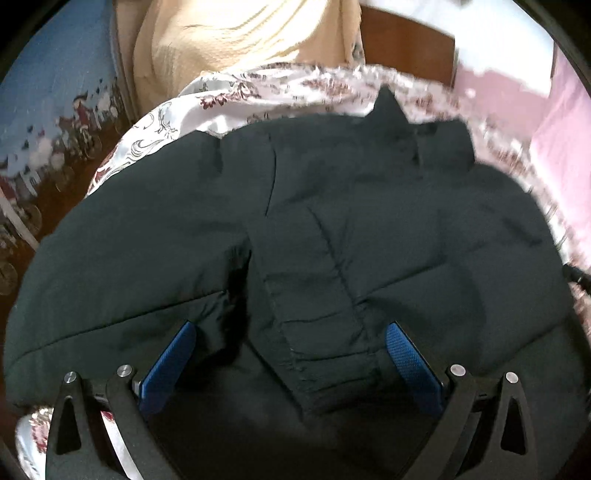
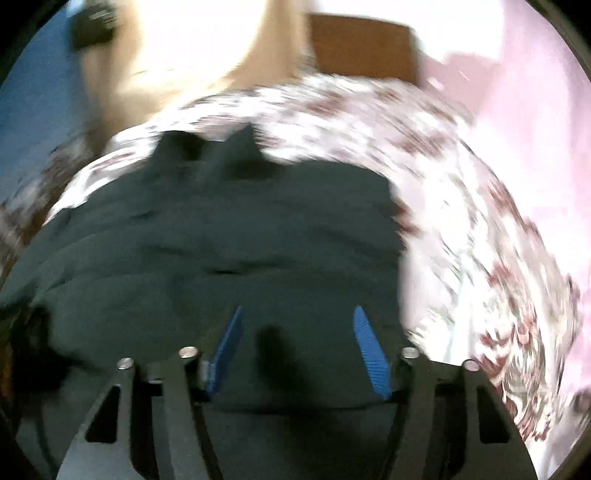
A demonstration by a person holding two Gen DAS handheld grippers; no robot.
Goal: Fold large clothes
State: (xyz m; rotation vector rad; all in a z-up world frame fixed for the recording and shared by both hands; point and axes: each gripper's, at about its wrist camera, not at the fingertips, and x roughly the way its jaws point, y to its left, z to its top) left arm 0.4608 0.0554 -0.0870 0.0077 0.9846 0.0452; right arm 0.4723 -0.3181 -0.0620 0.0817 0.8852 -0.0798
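While the dark padded jacket (image 1: 314,229) lies spread on the floral bedspread (image 1: 229,96), both the left gripper (image 1: 291,332) and right gripper (image 2: 295,314) hover over it, jaws apart, holding nothing; bedspread shows bare beyond the jacket's collar edge.

Home bedroom: floral bedsheet (image 1: 236,92), cream knit blanket (image 1: 221,33), pink wall (image 2: 535,110).

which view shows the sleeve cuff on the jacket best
Left wrist: the cuff lies sharp between the open left tongs, its gathered stitching clear. The right wrist view shows only the blurred jacket; no cuff can be made out.
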